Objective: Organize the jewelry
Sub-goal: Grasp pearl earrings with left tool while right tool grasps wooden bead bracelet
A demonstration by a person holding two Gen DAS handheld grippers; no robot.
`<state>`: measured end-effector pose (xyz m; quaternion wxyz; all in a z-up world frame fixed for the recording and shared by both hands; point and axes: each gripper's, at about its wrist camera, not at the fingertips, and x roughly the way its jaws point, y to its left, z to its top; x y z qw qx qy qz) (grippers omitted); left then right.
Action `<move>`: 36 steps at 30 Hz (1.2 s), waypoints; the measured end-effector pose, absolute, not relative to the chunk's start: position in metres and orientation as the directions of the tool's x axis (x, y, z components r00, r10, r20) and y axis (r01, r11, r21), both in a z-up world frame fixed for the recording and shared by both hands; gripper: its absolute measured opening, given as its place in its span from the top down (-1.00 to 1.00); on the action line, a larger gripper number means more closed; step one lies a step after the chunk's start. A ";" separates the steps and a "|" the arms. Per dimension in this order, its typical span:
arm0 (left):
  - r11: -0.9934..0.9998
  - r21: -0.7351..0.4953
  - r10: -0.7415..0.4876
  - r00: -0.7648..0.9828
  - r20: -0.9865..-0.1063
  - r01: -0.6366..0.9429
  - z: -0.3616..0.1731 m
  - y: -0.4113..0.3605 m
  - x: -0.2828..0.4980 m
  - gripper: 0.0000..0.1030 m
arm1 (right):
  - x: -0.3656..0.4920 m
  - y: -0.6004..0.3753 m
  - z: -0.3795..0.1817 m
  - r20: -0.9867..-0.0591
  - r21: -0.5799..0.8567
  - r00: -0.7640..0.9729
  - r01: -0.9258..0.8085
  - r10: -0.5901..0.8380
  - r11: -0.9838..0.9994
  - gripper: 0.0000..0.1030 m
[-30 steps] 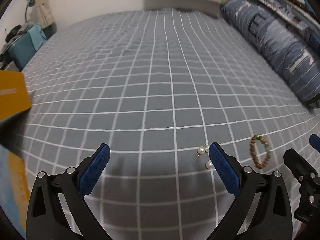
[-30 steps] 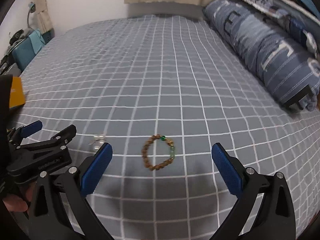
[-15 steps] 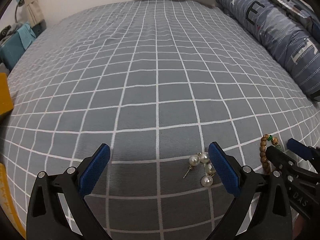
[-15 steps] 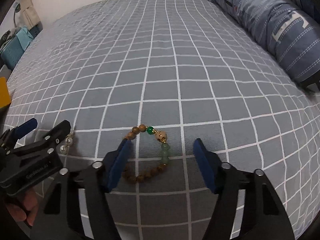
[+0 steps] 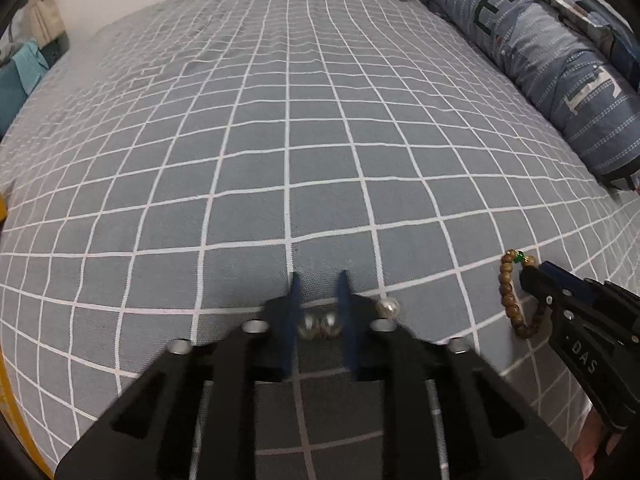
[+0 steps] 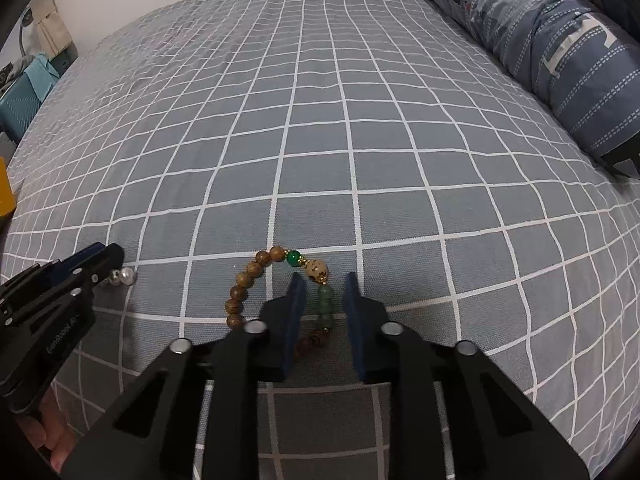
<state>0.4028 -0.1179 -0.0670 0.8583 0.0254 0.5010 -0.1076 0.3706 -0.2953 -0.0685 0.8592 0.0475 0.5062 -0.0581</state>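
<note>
A pearl earring [image 5: 318, 325] lies on the grey checked bedsheet [image 5: 280, 140], and my left gripper [image 5: 319, 280] is closing its blue pads onto two of its pearls. A third pearl [image 5: 387, 307] sits just outside the right pad. A wooden bead bracelet [image 6: 244, 280] with green beads lies further right. My right gripper [image 6: 325, 280] is closing over its green bead section [image 6: 325, 306], with the wooden half outside the left pad. Each gripper also shows at the edge of the other view: the left gripper [image 6: 106, 250] and the right gripper [image 5: 536, 270].
A long blue striped pillow [image 6: 560, 40] runs along the bed's right side. A yellow box [image 6: 6, 192] and a teal bag [image 6: 28, 80] sit off the left edge. A person's hand [image 6: 52, 440] holds the left gripper's handle.
Both grippers dropped toward the sheet and went from wide open to nearly closed, the left around the pearls and the right around the bracelet's green beads.
</note>
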 end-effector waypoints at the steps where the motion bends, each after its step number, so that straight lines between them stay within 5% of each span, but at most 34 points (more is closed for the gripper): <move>1: 0.974 -0.071 -0.165 0.467 -0.869 0.213 -0.067 -0.118 0.403 0.96 | 0.371 -0.296 -0.068 -0.876 0.026 0.479 0.148 -0.049 0.989 0.81; 13: 0.977 -0.067 -0.156 0.467 -0.870 0.202 -0.059 -0.114 0.405 0.94 | 0.370 -0.297 -0.068 -0.876 0.026 0.479 0.147 -0.048 0.989 0.84; 14: 0.979 -0.068 -0.153 0.477 -0.866 0.190 -0.058 -0.112 0.406 0.87 | 0.370 -0.297 -0.068 -0.877 0.026 0.479 0.146 -0.048 0.989 0.84; 17: 0.985 -0.089 -0.152 0.493 -0.856 0.150 -0.054 -0.104 0.406 -0.13 | 0.370 -0.297 -0.067 -0.877 0.026 0.479 0.147 -0.048 0.989 0.84; 18: 0.986 -0.086 -0.147 0.514 -0.845 0.141 -0.051 -0.103 0.404 -0.21 | 0.370 -0.297 -0.067 -0.877 0.026 0.479 0.146 -0.048 0.989 0.84; 32: 0.983 -0.035 -0.125 0.510 -0.851 0.183 -0.057 -0.119 0.393 -0.41 | 0.370 -0.297 -0.067 -0.876 0.022 0.480 0.146 -0.051 0.989 0.83; 34: 0.984 -0.040 -0.125 0.504 -0.855 0.176 -0.060 -0.117 0.394 -0.30 | 0.370 -0.298 -0.068 -0.876 0.022 0.479 0.145 -0.051 0.989 0.83; 36: 0.983 -0.067 -0.143 0.478 -0.867 0.171 -0.063 -0.114 0.397 0.25 | 0.370 -0.298 -0.068 -0.876 0.021 0.480 0.145 -0.052 0.989 0.84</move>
